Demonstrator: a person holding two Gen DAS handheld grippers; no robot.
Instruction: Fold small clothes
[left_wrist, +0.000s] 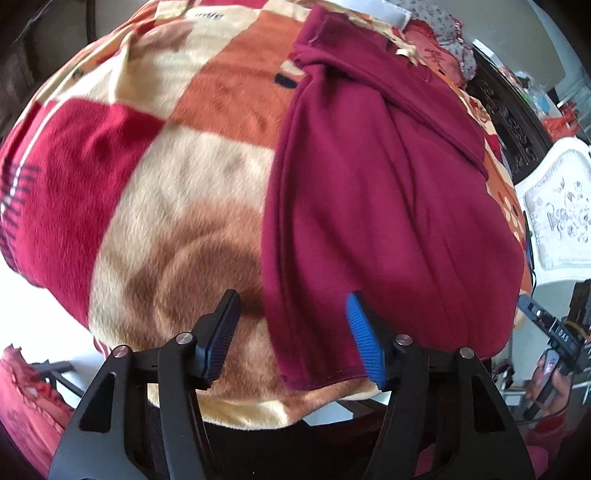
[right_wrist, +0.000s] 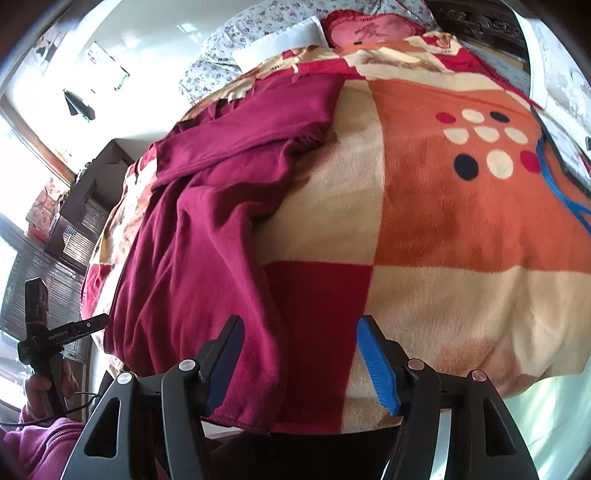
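Blanket: a plush checked blanket (left_wrist: 207, 192) in red, orange and cream covers the whole work surface – seen from both wrist views.
Garment: a maroon fleece garment (left_wrist: 388, 206) lies on the blanket, running from 12 o'clock down to 5 o'clock in the left wrist view, partly folded, with a sleeve across its top; its hem sits at the blanket's near edge.
Left gripper: left gripper (left_wrist: 291, 332) with jaws wide apart, holding nothing – the garment's left edge falls between the fingers.
Right gripper: right gripper (right_wrist: 299, 354) likewise spread wide and empty, over the garment's near corner at 6 o'clock.
Pillow: a red pillow (right_wrist: 369, 31) at 12 o'clock.
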